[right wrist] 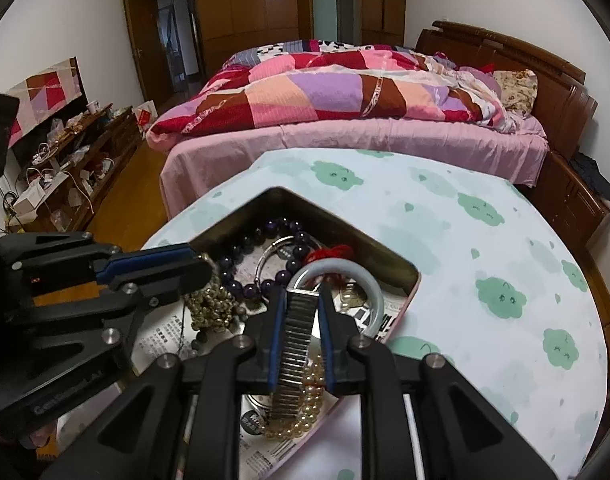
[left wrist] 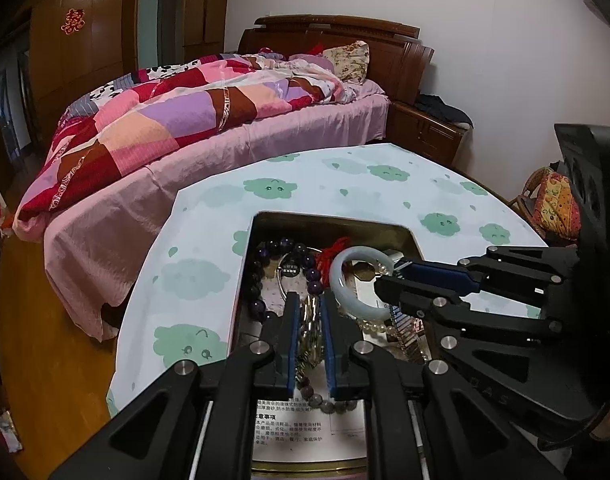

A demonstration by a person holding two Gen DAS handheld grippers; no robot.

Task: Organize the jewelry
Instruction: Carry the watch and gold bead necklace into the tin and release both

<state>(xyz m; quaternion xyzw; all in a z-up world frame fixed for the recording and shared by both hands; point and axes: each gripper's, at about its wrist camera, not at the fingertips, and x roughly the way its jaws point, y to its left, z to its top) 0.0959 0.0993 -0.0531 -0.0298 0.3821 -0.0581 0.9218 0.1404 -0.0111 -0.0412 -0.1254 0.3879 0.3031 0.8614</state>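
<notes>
Inside the metal tin (right wrist: pixel 401 276) on the cloud-print tablecloth (right wrist: pixel 485 240), both grippers work over a tangle of jewelry. Right gripper (right wrist: pixel 301 300) is nearly closed on a ribbed metal band (right wrist: pixel 295 344), long axis running along the fingers, w/ a pearl strand (right wrist: pixel 301 408) lying under it. Left gripper (left wrist: pixel 309 304) is pinched narrow around a brassy bead chain (left wrist: pixel 309 332). Jade bangle (left wrist: pixel 347 280) lies just ahead of the right fingertips, touching the band's far end; purple bead bracelet (left wrist: pixel 289 248) sits beyond the left tips. Judgement: lifting either piece straight up looks safest, since tin walls hem in sideways moves; open cloth lies to the right.
</notes>
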